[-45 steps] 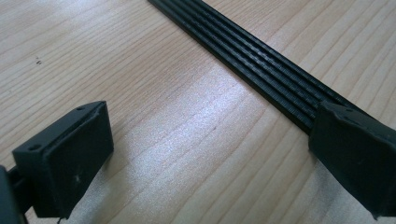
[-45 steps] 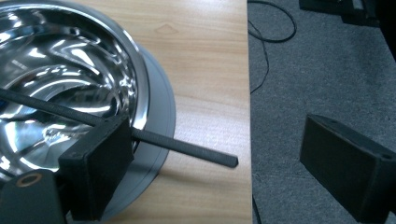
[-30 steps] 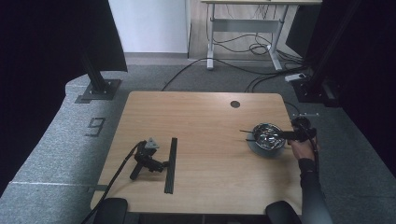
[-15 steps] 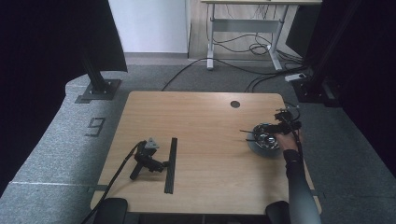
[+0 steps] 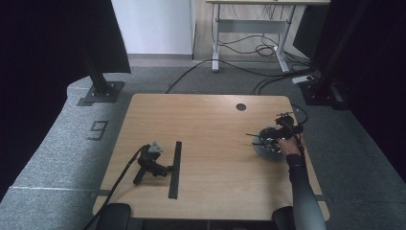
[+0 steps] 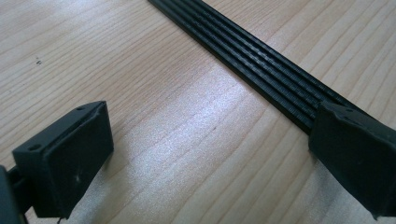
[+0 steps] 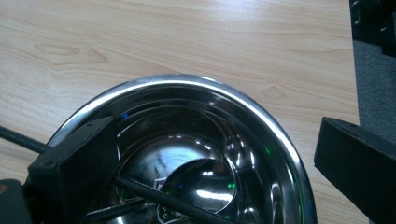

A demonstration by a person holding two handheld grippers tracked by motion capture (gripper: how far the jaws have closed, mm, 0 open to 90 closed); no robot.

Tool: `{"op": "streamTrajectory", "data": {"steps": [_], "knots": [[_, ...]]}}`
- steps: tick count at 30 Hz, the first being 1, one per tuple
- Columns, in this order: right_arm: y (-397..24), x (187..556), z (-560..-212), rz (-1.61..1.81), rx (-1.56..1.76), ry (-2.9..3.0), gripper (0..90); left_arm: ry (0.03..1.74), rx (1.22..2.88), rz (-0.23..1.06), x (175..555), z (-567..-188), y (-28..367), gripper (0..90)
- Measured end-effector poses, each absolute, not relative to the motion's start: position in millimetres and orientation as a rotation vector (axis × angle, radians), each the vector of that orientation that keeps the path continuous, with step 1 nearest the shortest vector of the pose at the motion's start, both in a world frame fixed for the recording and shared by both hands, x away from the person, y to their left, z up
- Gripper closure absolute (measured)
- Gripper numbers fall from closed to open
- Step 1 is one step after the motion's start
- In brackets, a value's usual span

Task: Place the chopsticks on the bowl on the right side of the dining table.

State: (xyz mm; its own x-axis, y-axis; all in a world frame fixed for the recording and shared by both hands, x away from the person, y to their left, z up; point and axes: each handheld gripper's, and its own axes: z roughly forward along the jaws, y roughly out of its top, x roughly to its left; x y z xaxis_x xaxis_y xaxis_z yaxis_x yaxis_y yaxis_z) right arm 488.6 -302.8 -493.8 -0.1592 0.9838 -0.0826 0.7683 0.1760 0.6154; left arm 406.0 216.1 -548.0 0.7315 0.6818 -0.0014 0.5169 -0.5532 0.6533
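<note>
A shiny steel bowl sits near the table's right edge, with thin black handles sticking out to its left. A person's hand holds my right gripper just over the bowl's far side. In the right gripper view the jaws of this gripper stand open above the bowl, in which lies a metal spoon with a black handle. My left gripper lies unheld on the table at the front left, open, beside a long black ribbed strip. That strip runs past its right jaw.
The wooden table has a round cable hole at the back right. The left gripper's cable trails off the front edge. Grey carpet, a black stand and a desk with cables lie beyond.
The right hand and its gripper have moved left and away from the person, from the bowl's right side to over the bowl. The left gripper and the strip have stayed still.
</note>
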Motion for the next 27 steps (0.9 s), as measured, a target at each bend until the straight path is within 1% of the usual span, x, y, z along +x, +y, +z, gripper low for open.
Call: {"op": "streamTrajectory", "data": {"steps": [6,12,18,27], "knots": [[-300,485,-494,0.583,1.632,2.016,0.0,0.902,2.287,0.333,406,-548,216,0.0],[-300,477,-482,0.631,1.606,2.004,0.0,0.902,2.287,0.333,406,-548,216,0.0],[-305,457,-474,0.664,1.595,2.0,0.1,0.902,2.286,0.333,406,-548,216,0.0],[-322,427,-482,0.673,1.594,1.975,2.3,0.902,2.287,0.333,406,-548,216,0.0]]}}
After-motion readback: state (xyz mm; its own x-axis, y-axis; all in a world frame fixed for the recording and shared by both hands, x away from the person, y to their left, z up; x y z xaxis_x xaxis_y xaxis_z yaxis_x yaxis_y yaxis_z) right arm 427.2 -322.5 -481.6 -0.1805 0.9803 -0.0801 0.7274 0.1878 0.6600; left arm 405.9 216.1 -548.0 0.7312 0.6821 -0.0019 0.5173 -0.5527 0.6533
